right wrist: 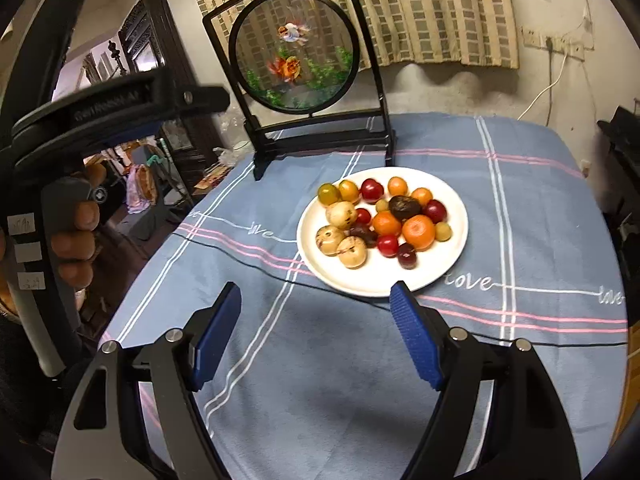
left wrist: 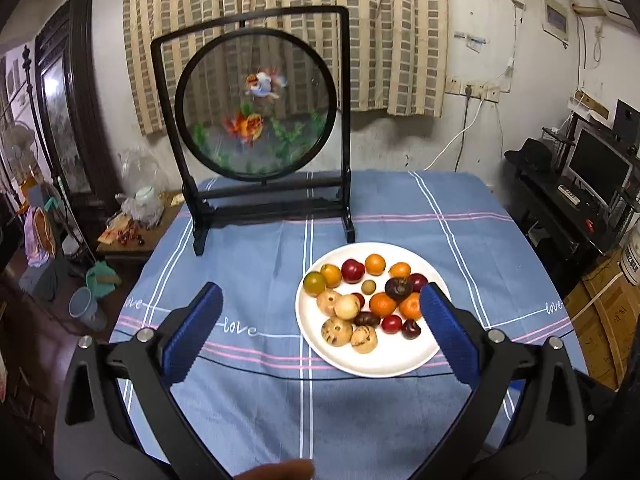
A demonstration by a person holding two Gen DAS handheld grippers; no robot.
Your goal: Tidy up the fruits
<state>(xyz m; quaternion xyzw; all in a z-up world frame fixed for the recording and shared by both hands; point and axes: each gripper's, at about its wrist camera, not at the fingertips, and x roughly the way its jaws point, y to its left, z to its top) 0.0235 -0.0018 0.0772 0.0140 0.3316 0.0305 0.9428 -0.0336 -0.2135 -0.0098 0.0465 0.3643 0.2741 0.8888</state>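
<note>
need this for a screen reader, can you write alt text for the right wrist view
A white plate piled with small fruits sits on a blue striped tablecloth, just beyond the open, empty right gripper. Behind the plate stands a round goldfish screen in a black frame; the left gripper, held in a hand, shows at the left edge.
</note>
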